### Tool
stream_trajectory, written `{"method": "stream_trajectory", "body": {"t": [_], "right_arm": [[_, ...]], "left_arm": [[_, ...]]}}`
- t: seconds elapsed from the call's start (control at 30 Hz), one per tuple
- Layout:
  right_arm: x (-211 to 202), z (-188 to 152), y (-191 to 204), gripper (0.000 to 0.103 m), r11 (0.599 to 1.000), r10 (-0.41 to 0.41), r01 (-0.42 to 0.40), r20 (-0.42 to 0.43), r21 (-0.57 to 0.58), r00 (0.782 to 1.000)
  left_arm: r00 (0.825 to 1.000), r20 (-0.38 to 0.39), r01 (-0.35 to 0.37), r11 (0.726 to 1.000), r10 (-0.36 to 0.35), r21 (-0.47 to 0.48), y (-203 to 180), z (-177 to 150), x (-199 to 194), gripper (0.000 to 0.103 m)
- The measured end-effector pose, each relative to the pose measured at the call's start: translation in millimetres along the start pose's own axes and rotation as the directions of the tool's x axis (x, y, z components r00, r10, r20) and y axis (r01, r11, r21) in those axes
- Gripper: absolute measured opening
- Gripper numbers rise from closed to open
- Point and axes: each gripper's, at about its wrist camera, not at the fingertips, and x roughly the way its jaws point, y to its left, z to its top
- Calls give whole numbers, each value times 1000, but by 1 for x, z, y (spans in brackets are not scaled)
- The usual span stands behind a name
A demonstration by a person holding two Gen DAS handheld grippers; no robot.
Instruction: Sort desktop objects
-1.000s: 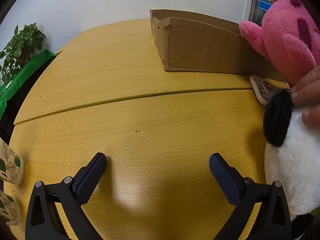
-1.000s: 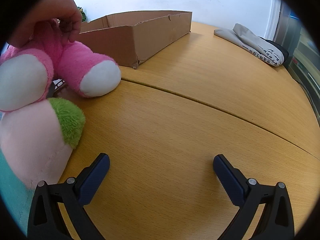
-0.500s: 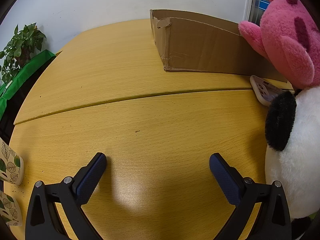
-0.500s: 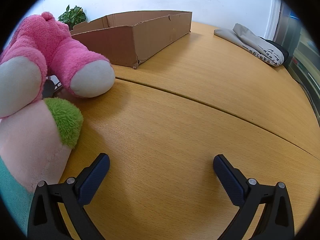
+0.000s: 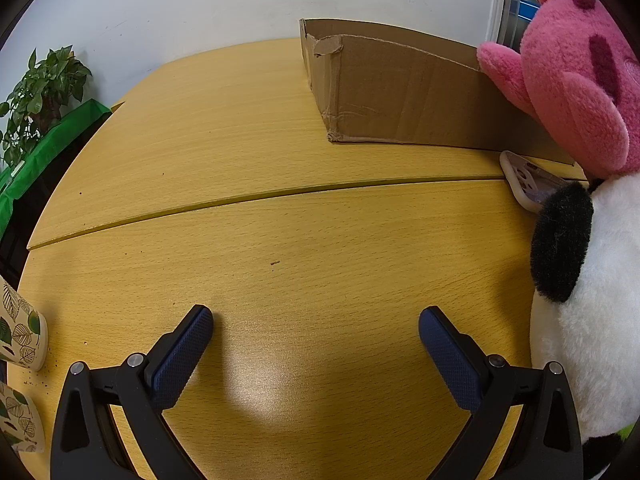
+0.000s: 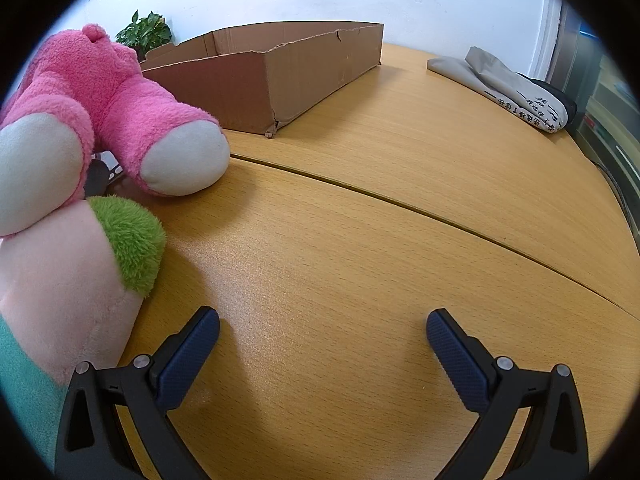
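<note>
A pink plush bear (image 5: pixel 576 76) sits at the right of the left wrist view, in front of a shallow cardboard box (image 5: pixel 392 92). Below it lies a white and black plush (image 5: pixel 592 296), and a phone in a pale case (image 5: pixel 528 180) pokes out between them. My left gripper (image 5: pixel 316 324) is open over bare wood, left of the white plush. In the right wrist view the pink bear (image 6: pixel 100 120) and a pale pink and green plush (image 6: pixel 80 264) fill the left side, with the box (image 6: pixel 280 72) behind. My right gripper (image 6: pixel 324 326) is open and holds nothing.
Two leaf-patterned paper cups (image 5: pixel 20 336) stand at the wooden table's (image 5: pixel 260 152) left edge. A potted plant (image 5: pixel 40 92) and green cloth (image 5: pixel 48 148) lie beyond it. Folded grey fabric with printed characters (image 6: pixel 508 88) rests at the far right of the table.
A hand that held the pink bear and touched the white plush has gone from both views. The bear has settled slightly lower. Neither gripper has moved.
</note>
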Motion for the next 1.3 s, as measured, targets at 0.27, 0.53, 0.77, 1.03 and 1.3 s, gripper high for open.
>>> {"method": "stream_trajectory", "body": {"t": [0.27, 0.53, 0.77, 1.03, 1.3], "right_arm": [[-2, -3, 5, 103, 1000, 5, -5, -1, -5, 1000], [-65, -12, 2, 99, 986, -94, 97, -30, 135, 995], [-199, 29, 57, 99, 974, -137, 121, 69, 193, 988], [-273, 88, 160, 99, 965, -115, 67, 183, 253, 976], [-282, 119, 234, 99, 977, -162, 132, 180, 166, 970]], "left_arm": [[1000, 0, -11, 1000, 11, -14, 0, 1, 1, 103], [997, -73, -34, 999, 31, -38, -6, -1, -5, 103], [988, -154, -33, 984, 6, -175, -9, -12, -97, 103], [994, -66, 81, 990, -89, -116, -68, 68, -237, 103], [997, 14, 83, 988, -82, -128, -119, 101, -298, 103]]}}
